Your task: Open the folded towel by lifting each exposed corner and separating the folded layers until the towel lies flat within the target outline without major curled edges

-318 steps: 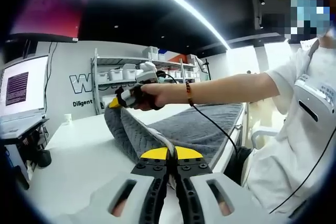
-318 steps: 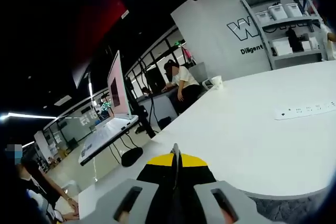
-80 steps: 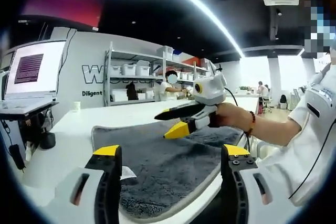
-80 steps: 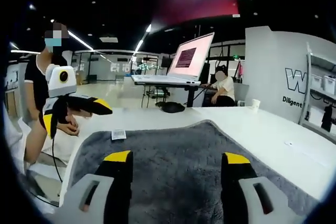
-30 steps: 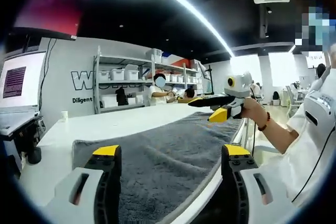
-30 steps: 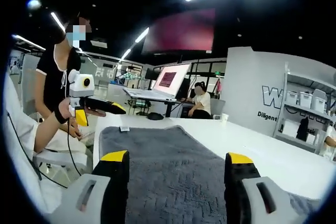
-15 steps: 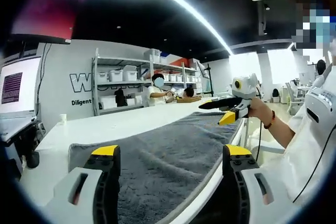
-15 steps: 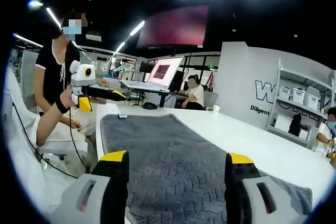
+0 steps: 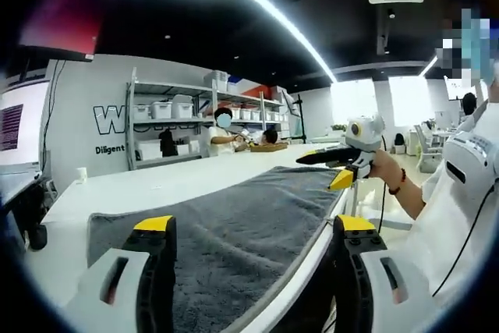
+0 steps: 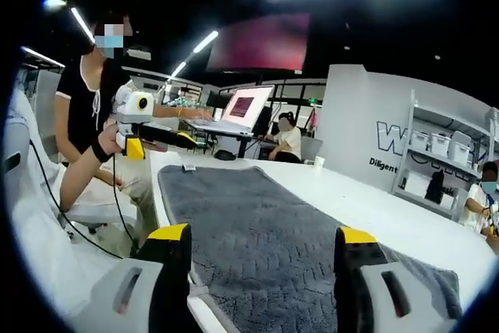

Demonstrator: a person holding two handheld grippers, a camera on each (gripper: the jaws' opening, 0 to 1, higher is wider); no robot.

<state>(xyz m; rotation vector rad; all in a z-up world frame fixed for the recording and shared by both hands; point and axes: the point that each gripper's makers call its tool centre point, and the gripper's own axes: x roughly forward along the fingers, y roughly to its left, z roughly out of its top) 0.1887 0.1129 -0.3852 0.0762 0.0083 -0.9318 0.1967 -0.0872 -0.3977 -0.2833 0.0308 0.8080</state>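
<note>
Both jobs look nearly finished: the dark grey plush towel (image 9: 234, 224) lies spread in one layer on the white table (image 9: 148, 189), no outline visible; left gripper (image 9: 249, 271) and right gripper (image 10: 261, 274) gape wide, holding nothing

Bare white table (image 9: 187, 181) lies open beside the towel (image 10: 257, 232); shelving (image 9: 168, 126) stands well beyond.
</note>
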